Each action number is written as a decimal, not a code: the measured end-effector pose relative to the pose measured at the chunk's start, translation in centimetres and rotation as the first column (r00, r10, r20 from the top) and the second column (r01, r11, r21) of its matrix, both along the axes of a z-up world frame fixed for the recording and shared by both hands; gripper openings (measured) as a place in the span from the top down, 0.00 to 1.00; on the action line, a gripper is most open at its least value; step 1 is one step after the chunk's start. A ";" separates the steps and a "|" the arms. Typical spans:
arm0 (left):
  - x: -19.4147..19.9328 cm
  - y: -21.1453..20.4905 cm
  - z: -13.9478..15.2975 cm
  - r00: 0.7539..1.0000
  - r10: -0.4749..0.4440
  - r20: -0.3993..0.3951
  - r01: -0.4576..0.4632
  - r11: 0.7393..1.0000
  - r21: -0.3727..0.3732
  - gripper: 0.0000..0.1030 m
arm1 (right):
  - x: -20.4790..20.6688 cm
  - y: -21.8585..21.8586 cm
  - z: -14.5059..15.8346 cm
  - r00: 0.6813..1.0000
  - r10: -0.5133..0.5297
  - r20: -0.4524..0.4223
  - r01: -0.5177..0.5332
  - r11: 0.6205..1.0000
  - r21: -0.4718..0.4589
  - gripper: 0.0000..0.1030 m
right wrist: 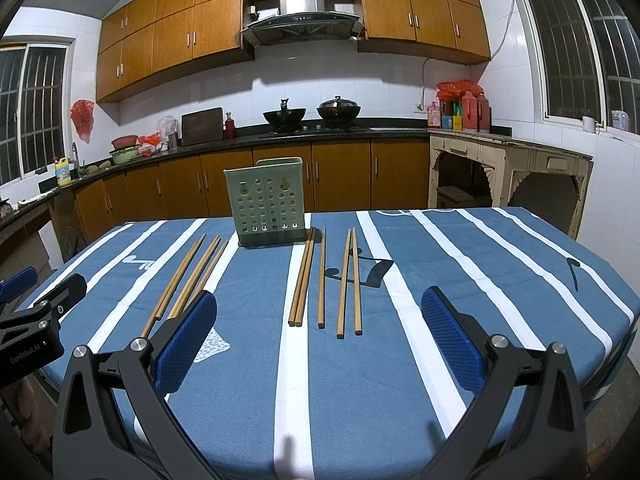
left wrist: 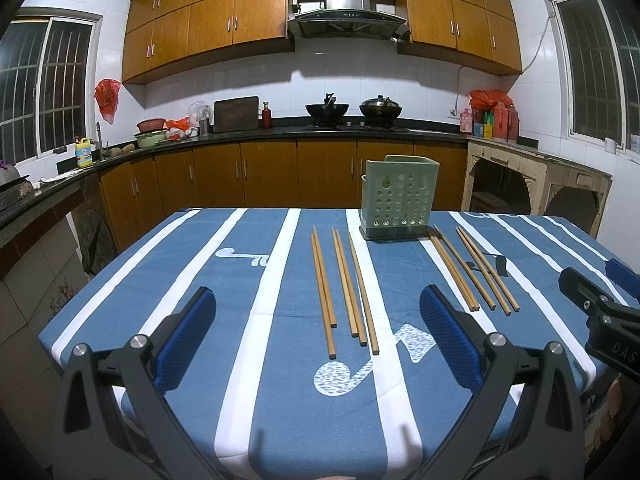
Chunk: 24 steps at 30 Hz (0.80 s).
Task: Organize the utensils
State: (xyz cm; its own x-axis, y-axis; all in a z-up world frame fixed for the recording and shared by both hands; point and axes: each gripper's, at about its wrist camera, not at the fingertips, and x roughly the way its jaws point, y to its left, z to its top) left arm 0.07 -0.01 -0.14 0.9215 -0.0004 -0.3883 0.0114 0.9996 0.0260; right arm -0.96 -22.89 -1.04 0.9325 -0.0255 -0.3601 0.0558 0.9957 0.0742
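We look along both grippers over a table [left wrist: 248, 264] draped in a soft blue cloth with broad white stripes and pale music-note prints. Near the far edge, about midway along it, stands a pale green plastic holder [left wrist: 398, 196], a boxy container with rows of round holes in its front wall and a darker base.

Ten slim, straight wooden chopsticks lie flat on the cloth, running from the holder's end toward us. The left group of chopsticks [left wrist: 344, 286], five sticks, lies just left of the holder, their near tips staggered. The right group of chopsticks [right wrist: 326, 278], also five, starts at the holder's right side: two touching, one alone, then a pair close together.

Our left gripper [left wrist: 318, 334] hovers over the near edge with its two fingers spread wide and nothing between them. Each finger is black metal with silver bolts and a blue, finely ribbed pad [left wrist: 188, 336]. Our right gripper [right wrist: 318, 334] is the same build, also spread wide and empty, above the near edge further right.

Bare cloth lies between the chopstick tips and the near edge, and wide bare stretches reach to the left and right edges.

The side of the left gripper, seen from the right wrist, reads "GenRoboLAI", as far as we can tell. The right gripper's body shows "DAS", cut off by the frame.

Behind the table runs a dark kitchen counter [right wrist: 320, 134] with glossy brown wooden cabinets.
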 end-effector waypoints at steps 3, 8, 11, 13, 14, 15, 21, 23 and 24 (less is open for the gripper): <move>0.0 0.0 -0.1 1.000 0.005 -0.004 -0.005 1.000 0.003 0.04 | 0.0 -0.1 -0.2 1.000 -0.001 -0.007 0.001 1.000 0.003 0.02; 1.4 -0.4 -1.0 1.000 0.006 -0.029 -0.006 1.000 -0.003 0.04 | 1.4 -0.9 -1.1 0.999 -0.013 -0.049 0.015 0.999 0.036 0.02; 2.2 0.1 -1.5 0.997 0.002 -0.077 -0.004 1.000 -0.029 0.04 | 2.2 -1.8 -1.5 0.996 -0.026 -0.085 0.032 0.997 0.068 0.02; 3.1 0.9 -2.4 0.991 -0.013 -0.136 0.002 0.997 -0.076 0.04 | 2.9 -2.5 -2.0 0.992 -0.042 -0.118 0.052 0.995 0.086 0.02; 3.4 1.1 -2.7 0.987 -0.018 -0.158 0.004 0.996 -0.090 0.04 | 3.4 -2.9 -2.3 0.989 -0.053 -0.139 0.066 0.993 0.094 0.02; 3.9 1.4 -3.1 0.983 -0.026 -0.184 0.006 0.994 -0.107 0.04 | 3.7 -3.1 -2.4 0.987 -0.058 -0.153 0.073 0.993 0.097 0.02; 6.1 2.6 -4.5 0.968 -0.014 -0.251 -0.018 0.992 -0.126 0.04 | 7.5 -4.8 -3.3 0.959 -0.087 -0.271 0.119 0.988 0.103 0.08; 7.1 3.1 -4.7 0.963 0.001 -0.270 -0.037 0.991 -0.128 0.04 | 9.6 -5.2 -4.0 0.936 -0.080 -0.344 0.122 0.987 0.102 0.27; 7.7 3.4 -4.8 0.959 0.008 -0.284 -0.047 0.990 -0.133 0.07 | 10.4 -5.3 -4.4 0.926 -0.074 -0.371 0.122 0.987 0.107 0.33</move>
